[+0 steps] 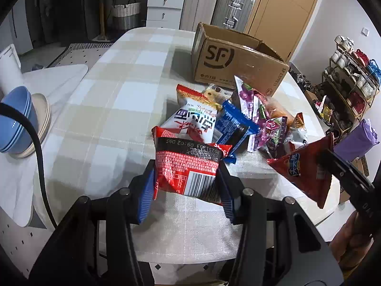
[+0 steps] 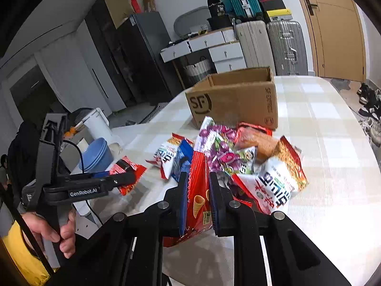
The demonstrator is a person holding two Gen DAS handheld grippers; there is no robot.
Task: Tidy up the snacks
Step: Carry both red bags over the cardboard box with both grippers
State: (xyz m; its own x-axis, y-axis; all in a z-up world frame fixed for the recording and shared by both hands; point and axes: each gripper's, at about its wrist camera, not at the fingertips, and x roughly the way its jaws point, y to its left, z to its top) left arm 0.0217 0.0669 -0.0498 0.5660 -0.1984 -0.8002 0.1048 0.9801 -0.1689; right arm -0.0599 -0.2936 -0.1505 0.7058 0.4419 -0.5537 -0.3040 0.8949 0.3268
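Left hand-held gripper [image 1: 187,181] clamped on a red-and-black snack packet [image 1: 188,164], pads pressing its two sides, packet lifted clear of the table [image 1: 107,100]. Right hand-held gripper [image 2: 197,197] closed nearly flat on a red cone-snack bag [image 2: 198,190], pinching only a thin fold of film; rest of the bag hanging below the jaws.

Remaining snack pile [image 2: 233,157] heaped mid-table toward the right edge, just in front of the open cardboard box [image 2: 238,95], which sits toward the far end. Purple grape-print bag [image 2: 219,147] and white noodle packet [image 2: 276,183] leaning on one another, touching the red bag's upper edge.

Risks, as judged from here:
- Slippery film in a thin pinch: red bag likely to slide out under its own weight if swung fast toward the box.
- Red bag dragging pile neighbours along on the lift; noodle packet nearest the right edge, could be nudged off the table.
- Left packet squeezed across its body: contents could crush, or the puffed bag could pop out sideways.
- Both loads heading for one box opening: collision of the two tools likely if moved together.
- Box light and loose on the cloth; a knock on its rim could shove it toward the far edge.
- Stacked blue bowls [image 1: 16,121] near the left edge, beside the left tool's cable [image 1: 40,162]; snag possible.
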